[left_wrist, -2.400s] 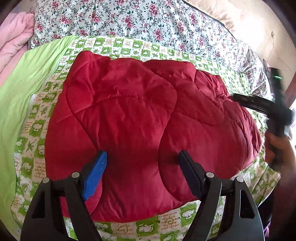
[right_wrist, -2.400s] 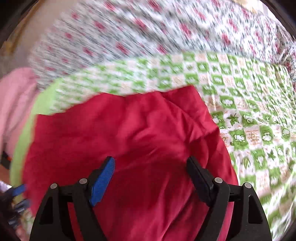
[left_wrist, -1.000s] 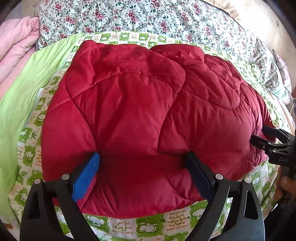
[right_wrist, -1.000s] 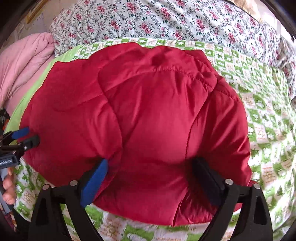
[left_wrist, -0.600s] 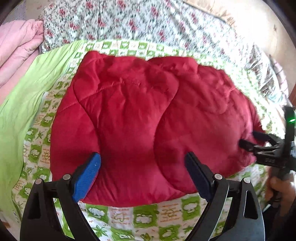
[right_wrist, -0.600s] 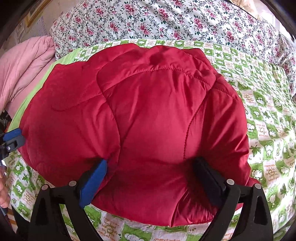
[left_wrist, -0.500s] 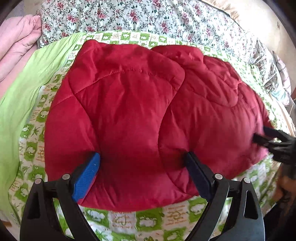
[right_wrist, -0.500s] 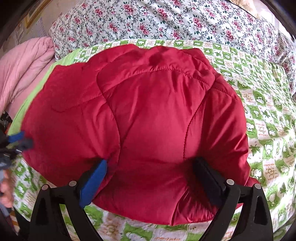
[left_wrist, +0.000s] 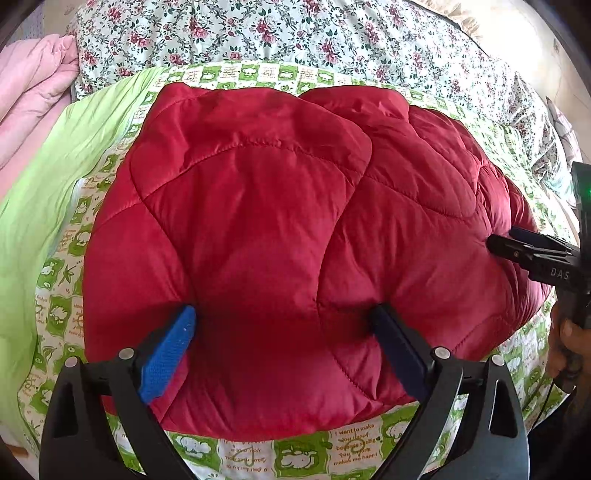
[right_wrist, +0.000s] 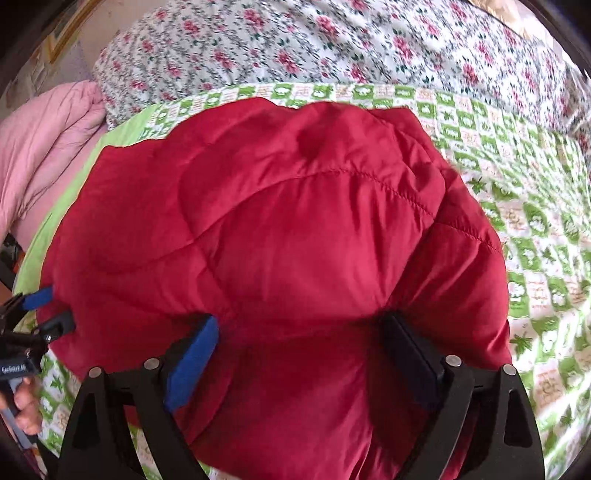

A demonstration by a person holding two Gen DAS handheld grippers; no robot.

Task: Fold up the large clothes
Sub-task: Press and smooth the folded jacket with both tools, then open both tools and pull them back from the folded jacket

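A red quilted jacket (left_wrist: 258, 221) lies folded in a puffy bundle on the bed. My left gripper (left_wrist: 282, 314) stands open and wide at the bundle's near edge, its fingertips sunk into the padding, which bulges between them. The right gripper (right_wrist: 301, 323) is open just as wide, with its tips pressed into the jacket (right_wrist: 295, 221) near the right end. In the left wrist view the right gripper (left_wrist: 502, 240) touches the jacket's right side. The right wrist view shows the left gripper (right_wrist: 50, 310) at the jacket's left edge.
The jacket rests on a green-and-white patterned sheet (left_wrist: 295, 458) that stretches away to the right (right_wrist: 535, 258). A plain green sheet (left_wrist: 37, 184) and a pink blanket (left_wrist: 29, 85) lie on the left. Floral bedding (left_wrist: 295, 33) fills the far side. A hand (left_wrist: 561, 350) holds the right gripper.
The right gripper came down from above the jacket to its right side, then shifted a little along it. The left gripper has kept its place. The jacket stays folded.
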